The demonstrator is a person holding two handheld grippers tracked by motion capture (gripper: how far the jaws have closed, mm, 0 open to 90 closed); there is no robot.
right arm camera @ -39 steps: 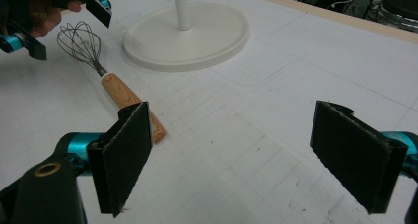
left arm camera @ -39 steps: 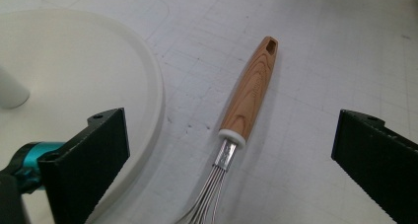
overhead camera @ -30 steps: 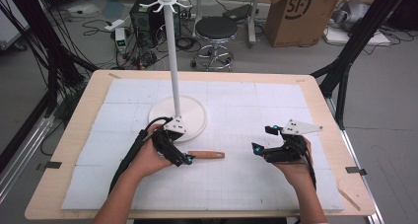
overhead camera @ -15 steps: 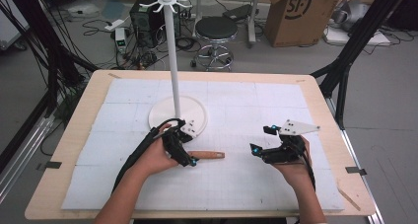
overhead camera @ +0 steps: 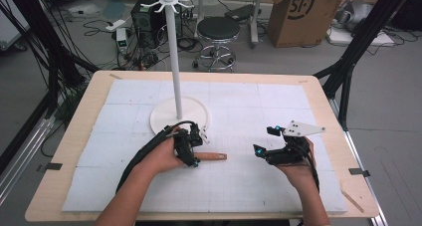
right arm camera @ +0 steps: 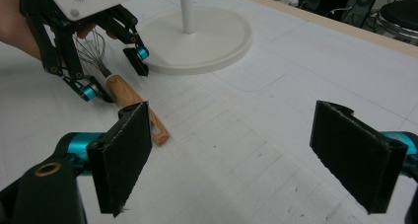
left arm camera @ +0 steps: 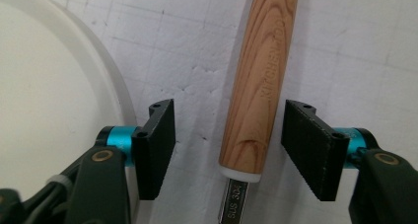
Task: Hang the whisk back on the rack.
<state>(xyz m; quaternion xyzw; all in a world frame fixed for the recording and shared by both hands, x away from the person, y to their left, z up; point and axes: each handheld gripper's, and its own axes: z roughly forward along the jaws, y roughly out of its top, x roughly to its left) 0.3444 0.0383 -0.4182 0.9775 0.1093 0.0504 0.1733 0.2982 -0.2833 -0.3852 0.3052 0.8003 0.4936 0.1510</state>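
I see one light wooden table (overhead camera: 74,136) covered by one white gridded foam mat (overhead camera: 259,176). On the mat stands one white stand with a round base and a tall post topped by short hooks (overhead camera: 177,94); its base lies toward the far side of the mat, left of the middle. One whisk with a light wooden handle and wire loops (overhead camera: 211,157) lies flat on the mat just in front of that base, the handle pointing toward my right hand.

I have two grippers. My left gripper (overhead camera: 191,156) is down over the whisk where the handle meets the metal neck. Its jaws have just been closing, and in the left gripper view the wooden handle (left arm camera: 259,81) sits between the two black pads (left arm camera: 308,147) with a gap on either side, so nothing is pinched yet. My right gripper (overhead camera: 263,142) hovers to the right of the whisk, well apart from it, jaws spread with only mat between them.
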